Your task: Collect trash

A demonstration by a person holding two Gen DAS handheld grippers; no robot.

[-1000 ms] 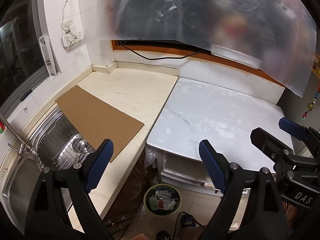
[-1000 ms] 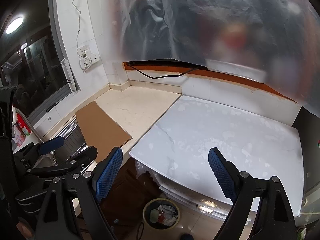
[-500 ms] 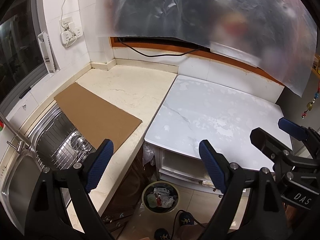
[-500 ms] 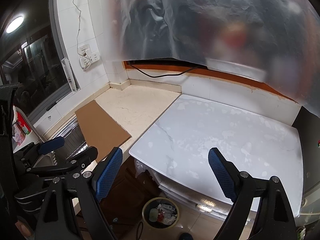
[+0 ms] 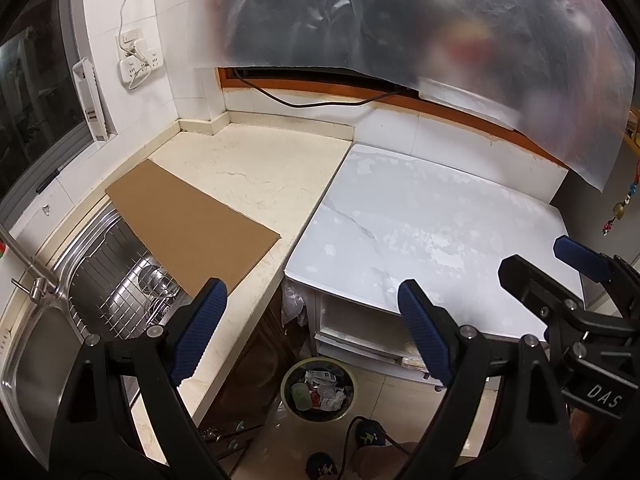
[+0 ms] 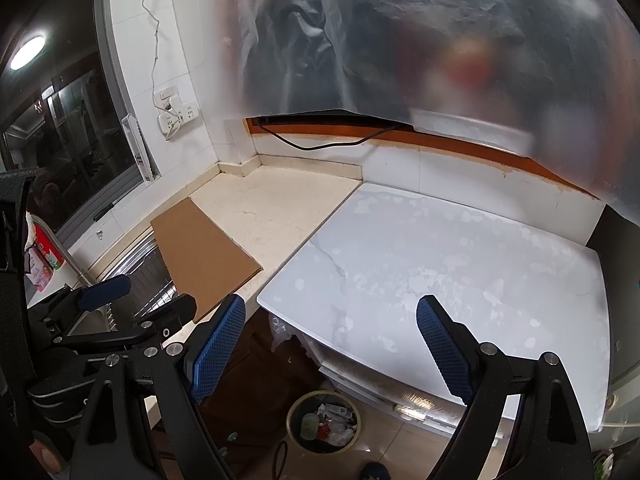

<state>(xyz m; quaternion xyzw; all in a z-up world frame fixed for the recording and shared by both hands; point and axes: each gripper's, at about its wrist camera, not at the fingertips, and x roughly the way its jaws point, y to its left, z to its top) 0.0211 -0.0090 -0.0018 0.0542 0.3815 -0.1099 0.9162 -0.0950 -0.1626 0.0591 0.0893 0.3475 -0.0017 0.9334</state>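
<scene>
Down on the tiled floor, the round green-rimmed trash bin [image 5: 318, 389] stands just in front of the white cabinet, tucked near the corner where the two worktops meet; crumpled wrappers and a pale green lump [image 5: 301, 395] lie inside it. From the right wrist view the same bin [image 6: 324, 420] shows between that gripper's arms, lower down.

Above it, the left gripper [image 5: 312, 328] hangs with its blue-padded jaws spread wide and nothing between them. The right gripper [image 6: 332, 344] is the same: jaws wide, empty, held over the near edge of the white marble-patterned counter [image 6: 460, 260]. Each gripper shows at the edge of the other's view, side by side and apart.

Beside the white slab runs the cream stone counter [image 5: 264, 168], and on it a flat brown cardboard sheet [image 5: 188, 224] lies with one end overhanging the stainless steel sink [image 5: 32, 340] and its wire rack [image 5: 120, 300]. A black cable [image 5: 304, 102] droops along the orange-trimmed back wall beneath a hanging sheet of cloudy plastic film [image 5: 400, 20]. White wall sockets [image 5: 138, 64] sit by the dark window. A dark shoe [image 5: 368, 430] shows on the floor near the bin.

Compared with a second ago, both views have drifted only slightly, the counters sitting a little lower in frame; the jaws remain just as wide, and both counters are equally bare of litter.
</scene>
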